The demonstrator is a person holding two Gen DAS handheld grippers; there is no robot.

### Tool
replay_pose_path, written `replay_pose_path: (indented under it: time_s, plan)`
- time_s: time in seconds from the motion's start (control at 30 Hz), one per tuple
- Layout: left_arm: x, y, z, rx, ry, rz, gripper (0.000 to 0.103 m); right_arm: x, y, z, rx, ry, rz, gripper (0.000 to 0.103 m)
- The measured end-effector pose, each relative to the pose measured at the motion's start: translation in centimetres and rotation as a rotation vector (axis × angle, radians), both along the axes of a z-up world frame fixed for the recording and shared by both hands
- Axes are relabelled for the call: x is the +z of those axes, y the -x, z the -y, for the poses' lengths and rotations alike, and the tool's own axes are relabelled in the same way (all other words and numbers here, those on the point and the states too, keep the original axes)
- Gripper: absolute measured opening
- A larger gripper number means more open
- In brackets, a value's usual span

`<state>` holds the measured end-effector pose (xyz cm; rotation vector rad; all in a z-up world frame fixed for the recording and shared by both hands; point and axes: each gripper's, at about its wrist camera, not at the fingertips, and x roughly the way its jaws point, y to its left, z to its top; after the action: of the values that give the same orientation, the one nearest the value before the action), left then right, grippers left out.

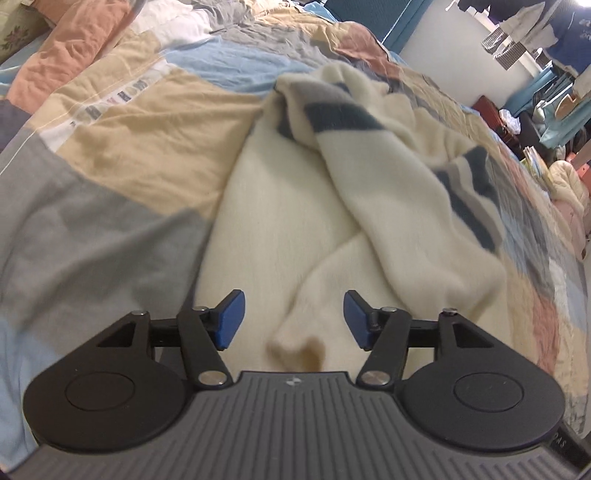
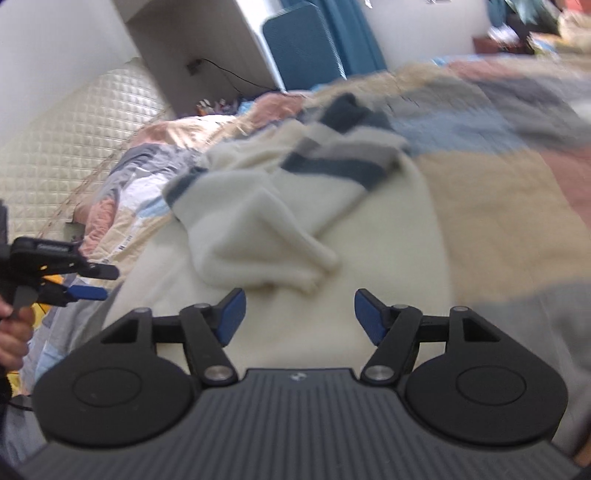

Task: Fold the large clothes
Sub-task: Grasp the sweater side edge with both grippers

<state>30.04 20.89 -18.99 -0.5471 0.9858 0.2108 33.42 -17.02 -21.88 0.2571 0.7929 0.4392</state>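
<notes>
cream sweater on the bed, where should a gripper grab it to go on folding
Probably the loose cream sleeve lying crumpled across the flat body of the cream sweater. Its raised folds give the pads an edge to pinch. Come from above at the near end, jaws open, as both grippers are now.

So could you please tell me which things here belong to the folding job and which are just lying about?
Job:
- cream sweater, sleeves folded across it
- left gripper, open, empty
- right gripper, open, empty

Lying about:
- patchwork quilt underneath
- hanging clothes
- blue chair
- quilted headboard
</notes>
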Motion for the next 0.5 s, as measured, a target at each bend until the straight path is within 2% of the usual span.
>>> replay_pose_path:
  time_s: [0.2,0.23,0.3,0.4,0.5]
  plan:
    - [-1.1,1.1,0.7,0.033,-0.034,-0.057,0.069,-0.3,0.4,1.0,-0.021,-0.005,0.010,0.069]
    - [-1.2,1.2,0.6,0.045,-0.035,-0.065,0.069,-0.6,0.1,1.2,-0.029,-0.006,-0.003,0.080]
    - [-1.5,1.3,0.1,0.080,-0.034,-0.072,0.070,-1.4,-0.5,1.6,-0.047,-0.025,-0.032,0.093]
    - [-2.2,1.2,-0.5,0.120,-0.034,-0.092,0.072,-2.7,-1.2,2.3,-0.083,-0.061,-0.095,0.093]
    - [-3.1,0.7,-0.8,0.135,-0.020,-0.118,0.073,-3.1,-1.4,3.2,-0.128,-0.109,-0.107,0.093]
